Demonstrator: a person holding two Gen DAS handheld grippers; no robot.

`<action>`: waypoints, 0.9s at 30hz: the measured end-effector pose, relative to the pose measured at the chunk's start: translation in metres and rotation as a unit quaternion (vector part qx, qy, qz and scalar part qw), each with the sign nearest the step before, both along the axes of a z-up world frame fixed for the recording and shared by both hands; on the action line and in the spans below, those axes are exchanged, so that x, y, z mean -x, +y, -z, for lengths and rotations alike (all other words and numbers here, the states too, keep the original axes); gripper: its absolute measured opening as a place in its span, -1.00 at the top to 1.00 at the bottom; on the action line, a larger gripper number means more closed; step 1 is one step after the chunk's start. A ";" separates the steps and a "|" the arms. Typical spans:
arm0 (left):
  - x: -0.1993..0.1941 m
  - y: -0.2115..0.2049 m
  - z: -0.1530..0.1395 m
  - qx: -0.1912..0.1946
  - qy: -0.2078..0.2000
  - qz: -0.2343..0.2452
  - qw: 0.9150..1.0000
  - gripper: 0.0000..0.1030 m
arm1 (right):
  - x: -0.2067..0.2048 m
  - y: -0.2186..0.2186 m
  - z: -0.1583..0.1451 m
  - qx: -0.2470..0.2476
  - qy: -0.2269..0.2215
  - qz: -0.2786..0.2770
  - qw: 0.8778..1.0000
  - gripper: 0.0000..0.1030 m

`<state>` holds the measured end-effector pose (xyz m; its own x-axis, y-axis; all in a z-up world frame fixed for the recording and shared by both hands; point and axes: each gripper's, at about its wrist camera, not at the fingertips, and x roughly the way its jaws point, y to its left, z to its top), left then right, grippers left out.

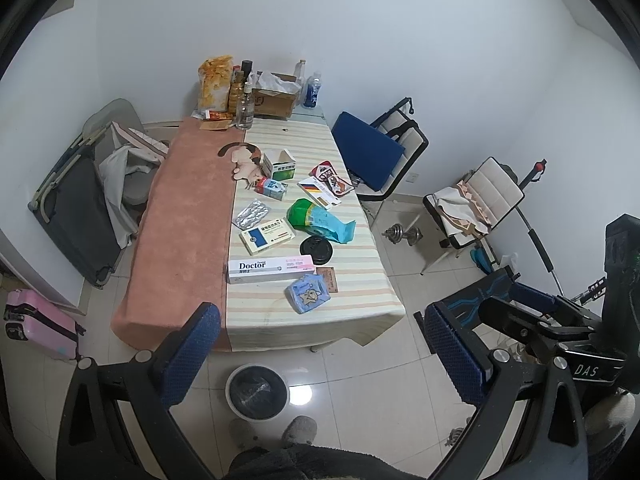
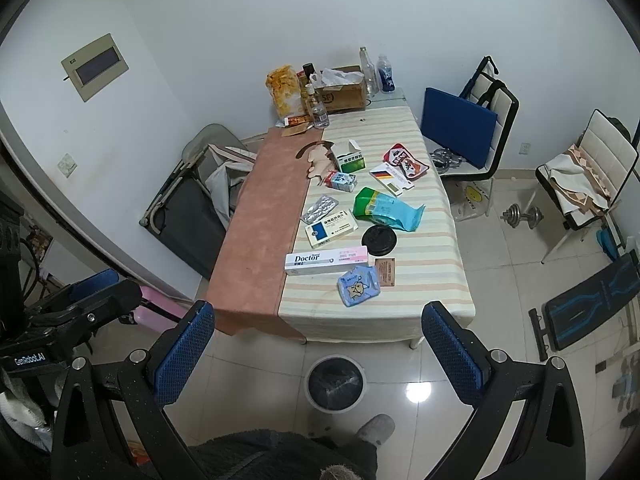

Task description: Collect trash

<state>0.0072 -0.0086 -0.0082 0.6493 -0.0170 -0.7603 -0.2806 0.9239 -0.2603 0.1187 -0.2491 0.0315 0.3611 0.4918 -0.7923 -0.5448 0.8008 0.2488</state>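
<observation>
left wrist view: left gripper (image 1: 320, 356) stood wide open w/ nothing between its blue pads, held high above the floor in front of the table (image 1: 360, 296). trash lay scattered on the striped cloth: a long white "doctor" toothpaste box (image 1: 270, 269) nearest the claw, a small blue tissue pack (image 1: 308, 294) just right of it, a brown card (image 1: 326, 279) touching the pack's far side, a black round lid (image 1: 316, 249), a white-blue medicine box (image 1: 267, 236), a silver blister sheet (image 1: 251, 214), a green-teal wrapper (image 1: 320, 222), a small milk carton (image 1: 272, 187), an opened green-white box (image 1: 280, 166), a flat flag-printed box (image 1: 320, 194) and a red snack packet (image 1: 332, 180). all sat well ahead of the fingers, none touched. a round bin (image 1: 258, 396) w/ a dark liner stood on the tiles below the table's near end, betw the two fingers in frame. right gripper's body showed at the right edge.

right wrist view: right gripper (image 2: 318, 354) was likewise spread wide & empty. same litter seen from further right: toothpaste box (image 2: 326, 260), tissue pack (image 2: 359, 287), card (image 2: 385, 272), lid (image 2: 379, 238), medicine box (image 2: 331, 229), blister sheet (image 2: 319, 208), wrapper (image 2: 388, 207), snack packet (image 2: 406, 163). bin (image 2: 335, 384) sat just past the table end, betw the fingers; its contents were too dark to tell, poss. empty. a grey slipper (image 2: 376, 428) showed near the bin.
</observation>
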 end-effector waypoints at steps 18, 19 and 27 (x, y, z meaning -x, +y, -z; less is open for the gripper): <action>-0.006 -0.007 -0.007 -0.002 -0.003 0.021 1.000 -1.00 | 0.000 -0.003 0.007 0.002 0.002 0.021 1.000 -1.00; -0.007 -0.007 -0.007 -0.002 -0.003 0.022 1.000 -1.00 | 0.000 -0.004 0.007 0.002 0.002 0.022 1.000 -1.00; -0.006 -0.007 -0.005 -0.002 -0.003 0.023 1.000 -1.00 | -0.001 -0.005 0.008 0.001 0.001 0.021 1.000 -1.00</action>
<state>0.0132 -0.0155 -0.0029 0.6529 -0.0443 -0.7562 -0.2357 0.9368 -0.2584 0.1195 -0.2543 0.0235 0.3799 0.4741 -0.7943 -0.5099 0.8237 0.2478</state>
